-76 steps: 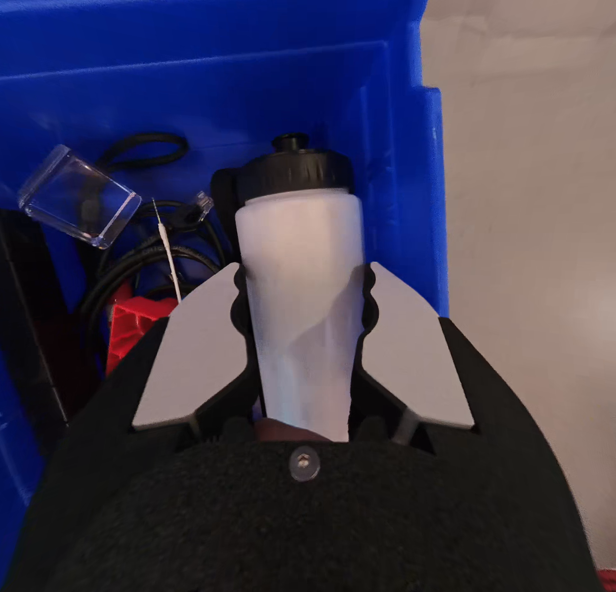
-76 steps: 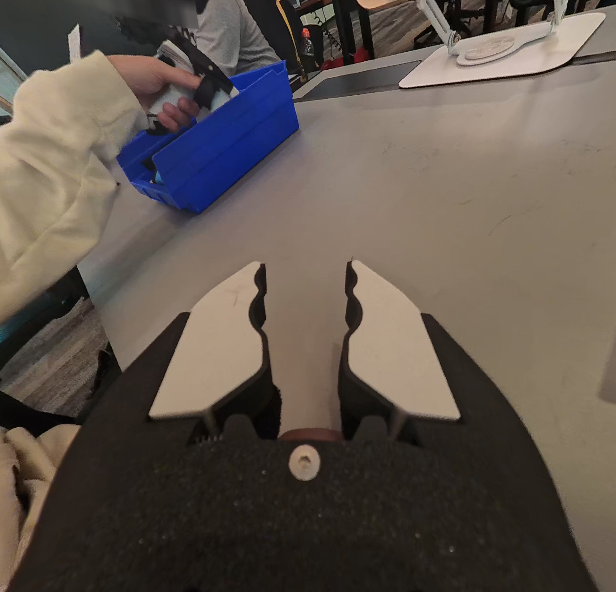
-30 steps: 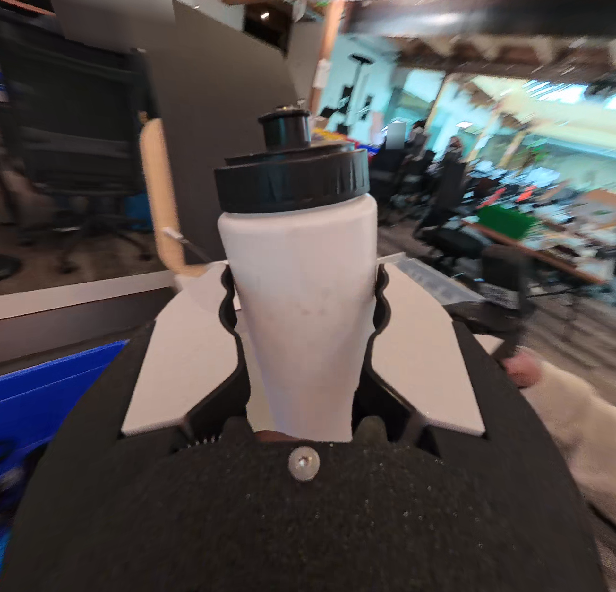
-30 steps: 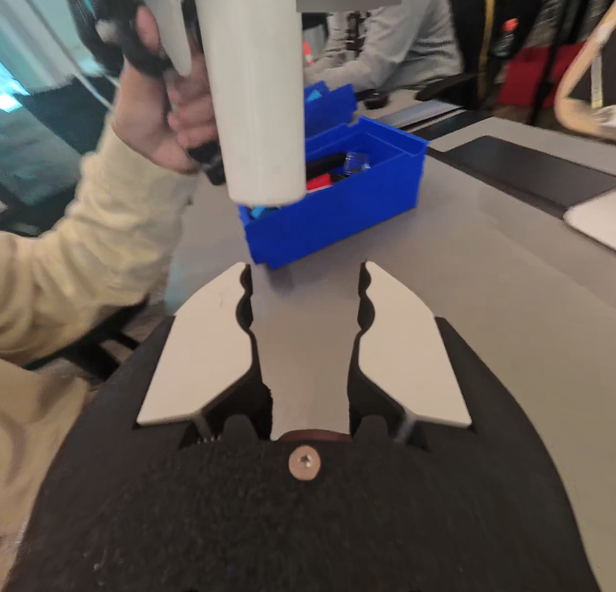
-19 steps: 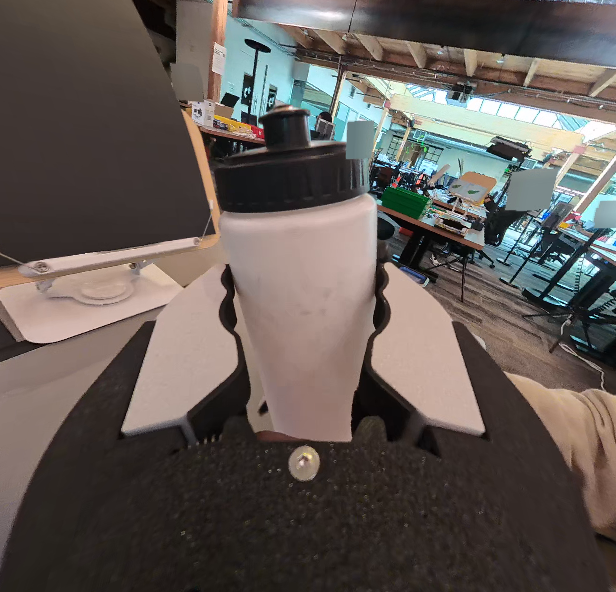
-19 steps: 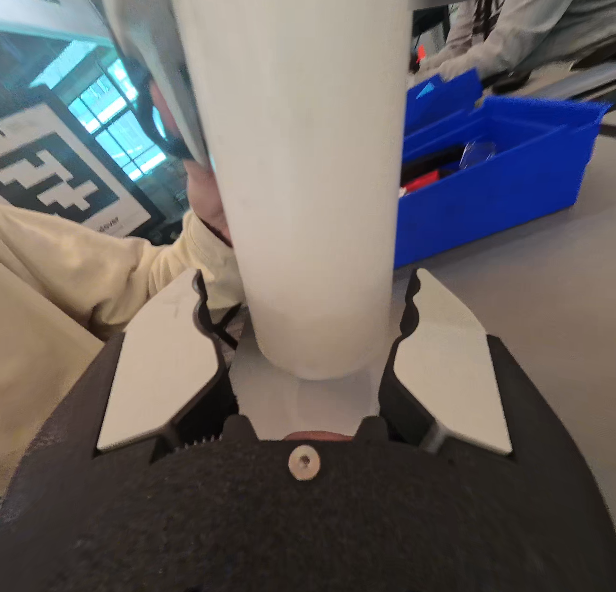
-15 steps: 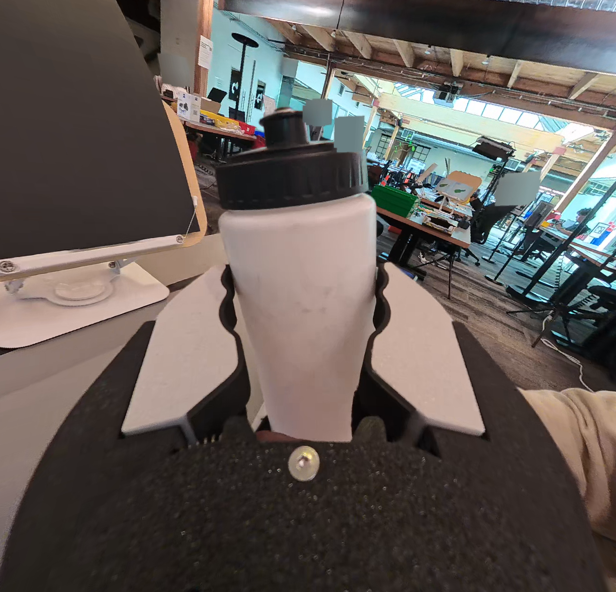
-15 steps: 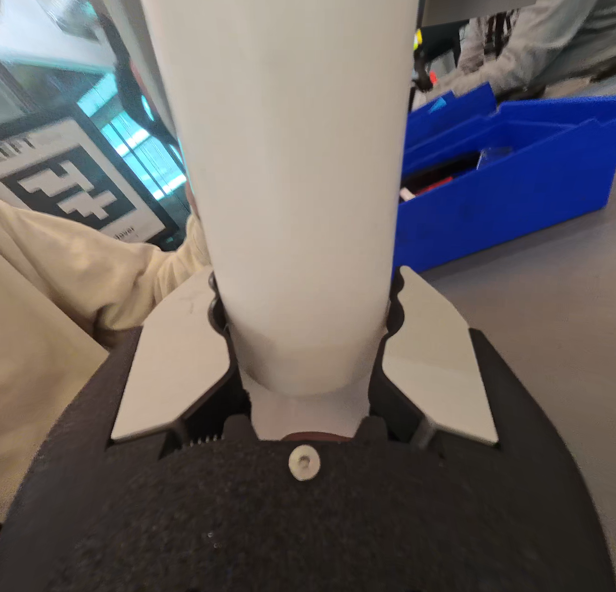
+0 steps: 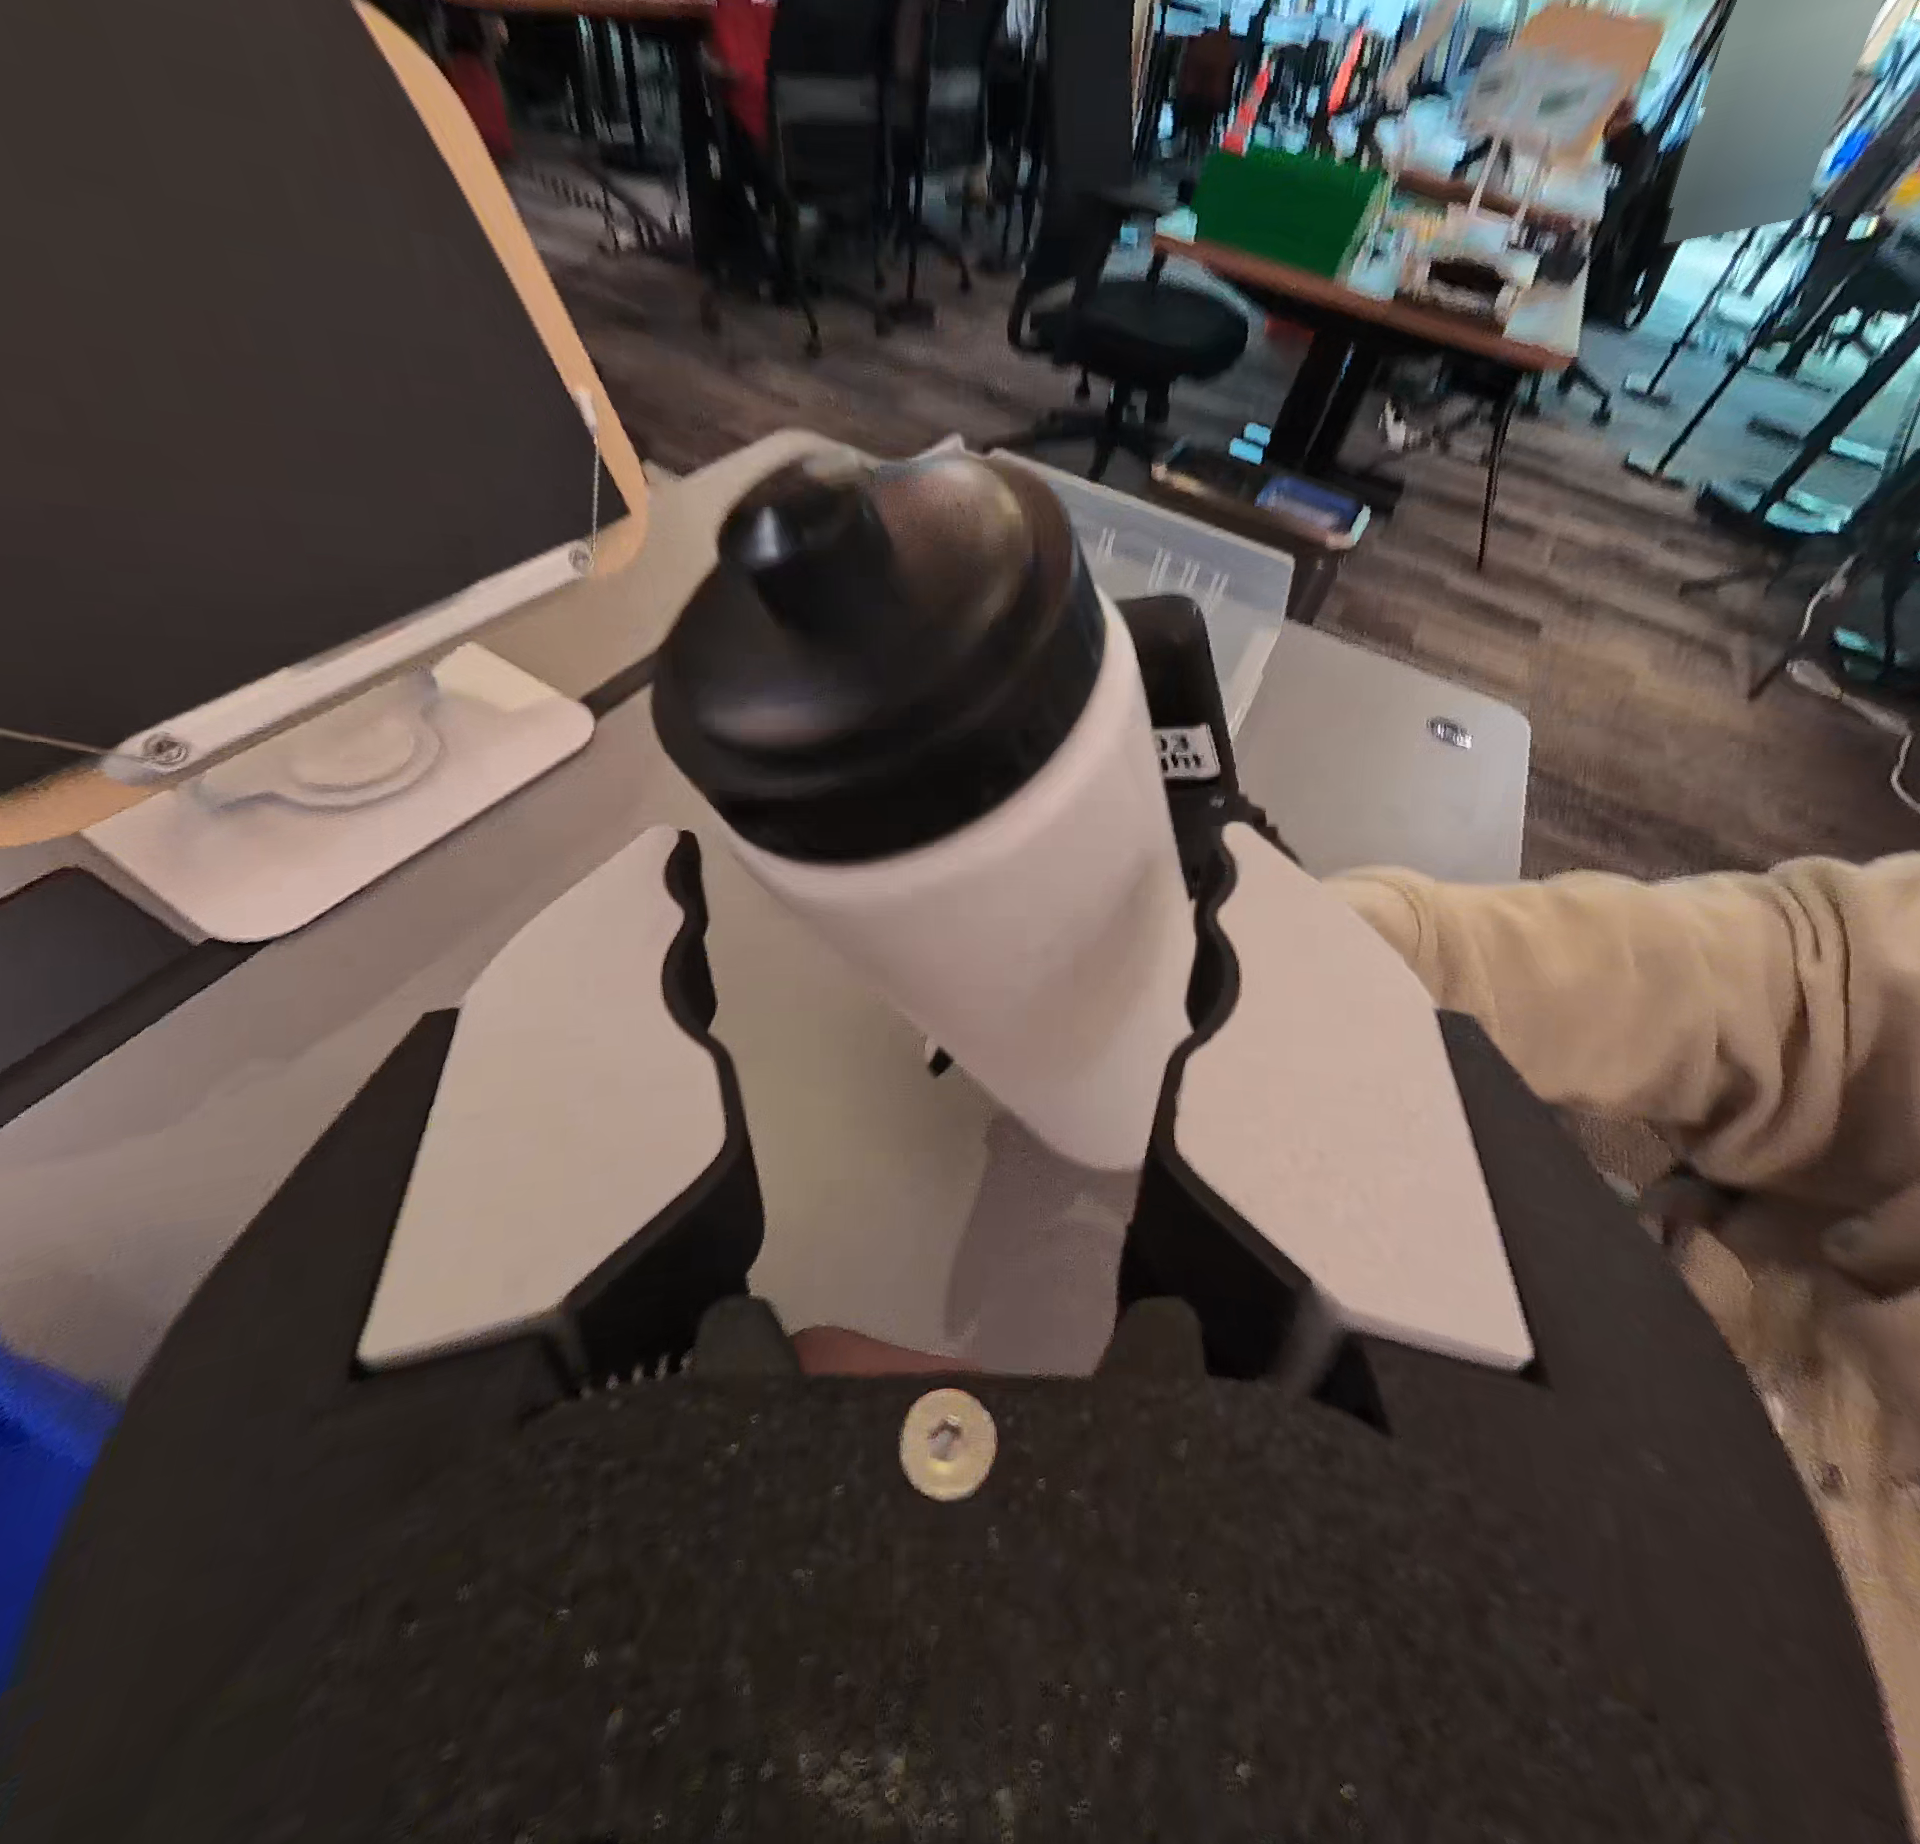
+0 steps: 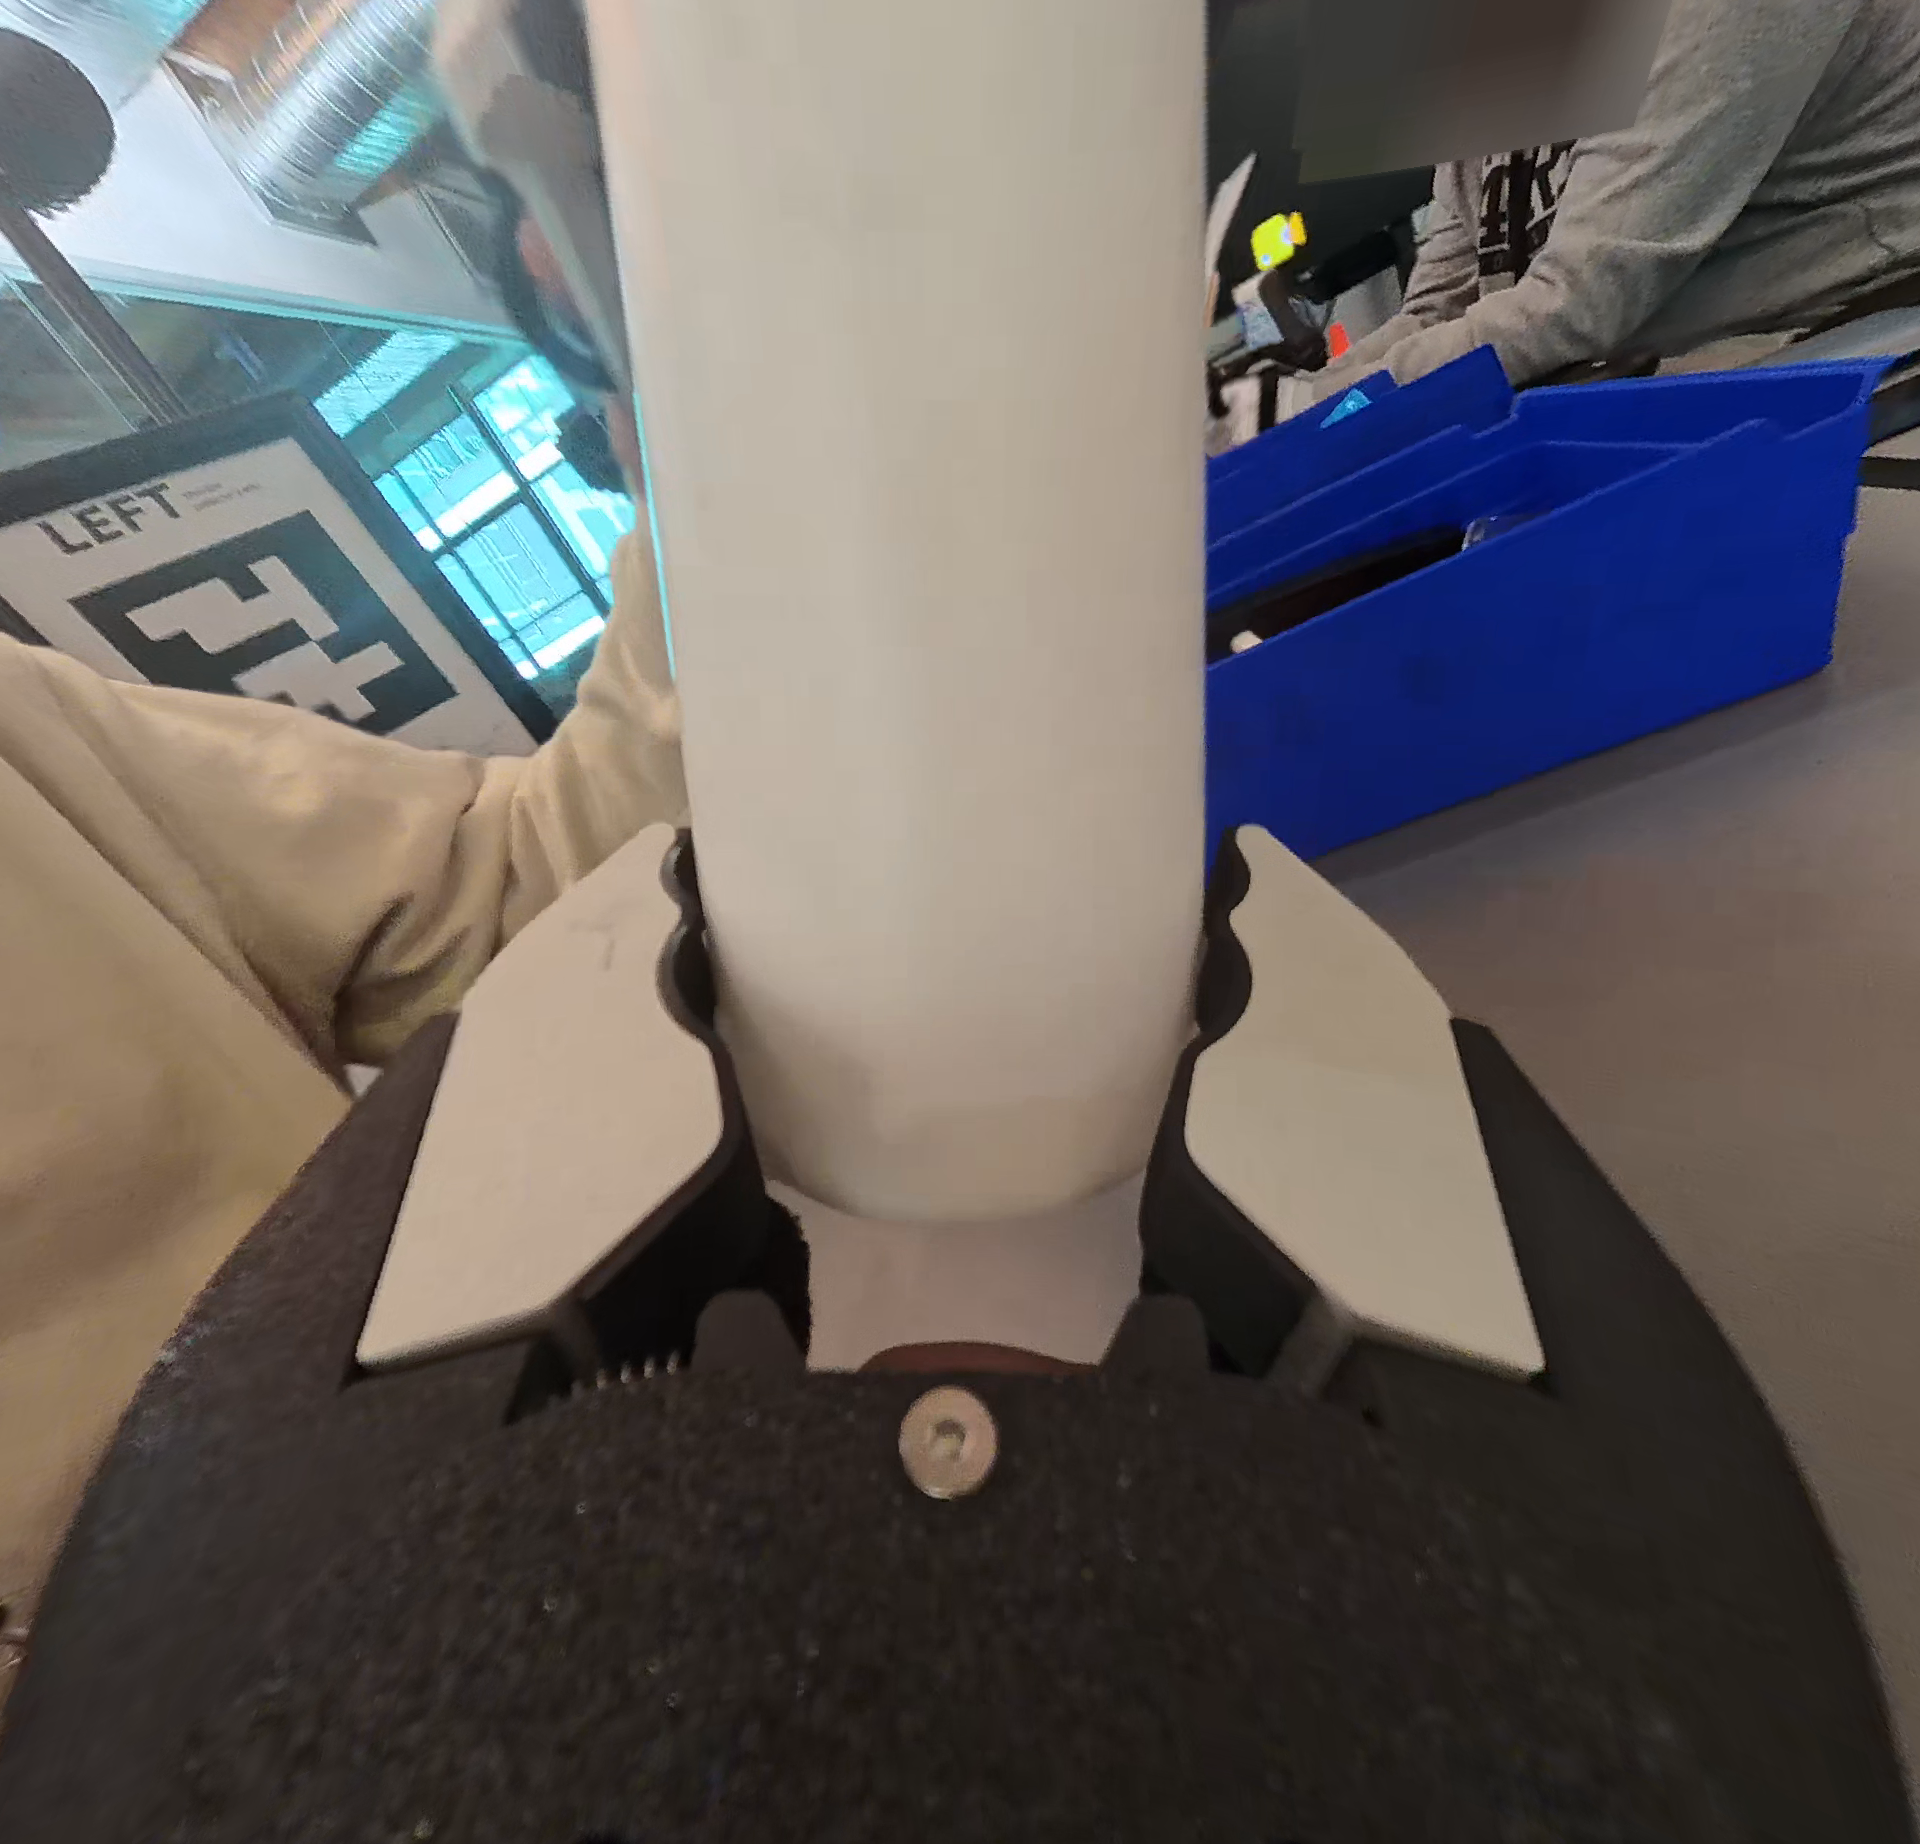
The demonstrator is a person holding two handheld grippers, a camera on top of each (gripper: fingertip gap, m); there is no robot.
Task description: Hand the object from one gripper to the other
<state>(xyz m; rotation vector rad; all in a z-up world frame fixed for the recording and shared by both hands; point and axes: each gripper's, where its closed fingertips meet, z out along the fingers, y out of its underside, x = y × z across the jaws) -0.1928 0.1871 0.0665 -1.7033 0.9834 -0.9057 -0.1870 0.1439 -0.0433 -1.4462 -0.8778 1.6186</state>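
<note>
A white squeeze bottle point(image 9: 997, 859) with a black cap point(image 9: 862, 641) stands between both grippers. My right gripper point(image 10: 945, 911) is shut on the bottle's point(image 10: 914, 547) lower end, with both fingers pressed against its sides. In the left wrist view the bottle leans to the upper left. My left gripper point(image 9: 940, 921) is open around it, with a clear gap between the left finger point(image 9: 582, 1098) and the bottle. The bottle lies close against the right finger point(image 9: 1340, 1098). Part of the right gripper's black body point(image 9: 1184, 714) shows behind the bottle.
A blue bin point(image 10: 1558, 589) with loose items sits on the grey table point(image 10: 1662, 1015) to the right. A person in a grey top point(image 10: 1662, 184) sits behind it. A cream sleeve point(image 9: 1662, 1015) is at the right. A monitor's white base point(image 9: 343, 786) stands at the left. The tips of one gripper are about 12 cm away from the tips of the other.
My right gripper has closed on the bottle's lower end. My left gripper's jaws have widened and let go. The bottle now tilts in the left wrist view, which points lower.
</note>
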